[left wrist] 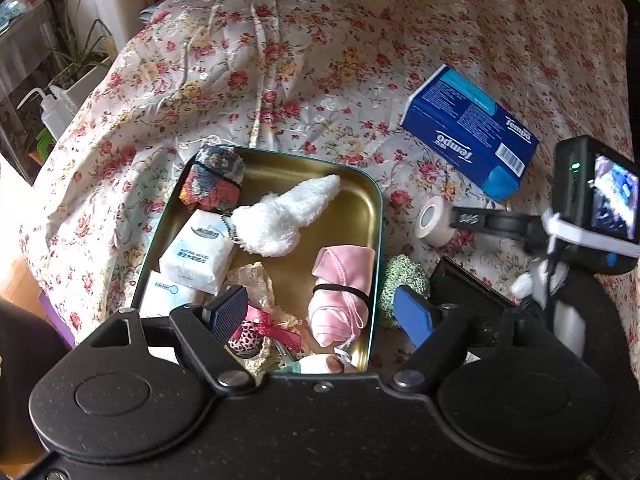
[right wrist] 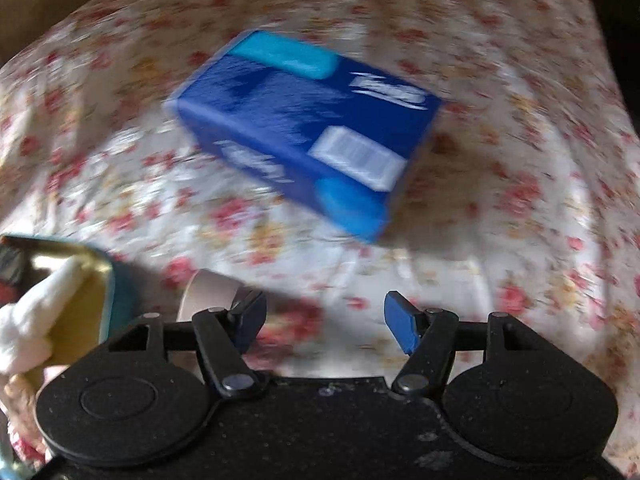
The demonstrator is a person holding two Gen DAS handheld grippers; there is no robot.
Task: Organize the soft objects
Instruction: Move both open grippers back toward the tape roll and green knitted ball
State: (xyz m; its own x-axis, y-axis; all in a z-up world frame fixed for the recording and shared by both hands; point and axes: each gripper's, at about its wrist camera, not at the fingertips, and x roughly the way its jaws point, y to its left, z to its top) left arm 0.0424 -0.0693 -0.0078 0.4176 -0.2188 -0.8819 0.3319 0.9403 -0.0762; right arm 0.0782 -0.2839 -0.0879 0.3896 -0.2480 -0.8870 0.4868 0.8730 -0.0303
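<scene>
Left gripper [left wrist: 326, 316] spread, holding nothing, over tin [left wrist: 374, 216] with plush [left wrist: 280, 216] and pink pouch [left wrist: 340, 300] inside, tape roll [left wrist: 434, 220] just right of tin, right gripper [right wrist: 325, 326] spread, empty, blue tissue pack [right wrist: 304, 128] farther on floral cloth [right wrist: 500, 260].

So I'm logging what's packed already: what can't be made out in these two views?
- Left wrist: the near end of the gold metal tin is hidden behind the left hand-held gripper.
- Right wrist: lettering on the blue tissue pack is motion-blurred; the tin is cut off at the left edge.
</scene>
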